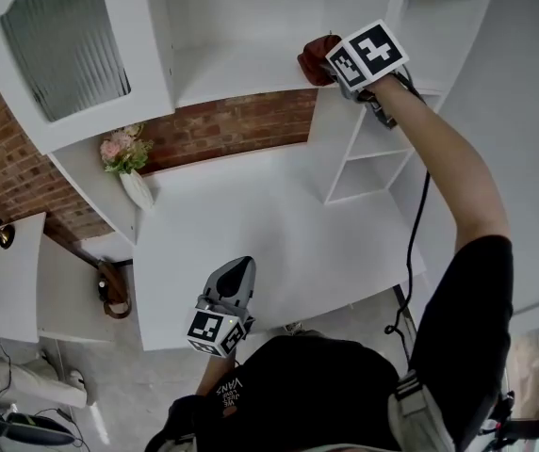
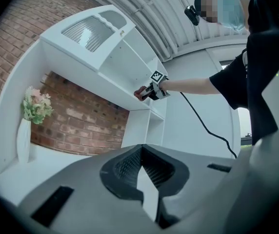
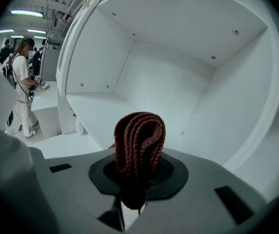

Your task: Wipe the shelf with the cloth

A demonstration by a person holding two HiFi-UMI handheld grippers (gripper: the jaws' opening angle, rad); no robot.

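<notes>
My right claw pinches a folded rust-brown knitted cloth at the white shelf's front edge. My left claw hangs low, pressed together, empty.

In the head view the marker cube of the right tool hides most of the cloth, and the shelf runs off the top edge.

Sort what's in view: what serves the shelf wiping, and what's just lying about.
For the job: cloth; right gripper clamping it; shelf.
Just about: vase of flowers; left gripper, shut and empty.
</notes>
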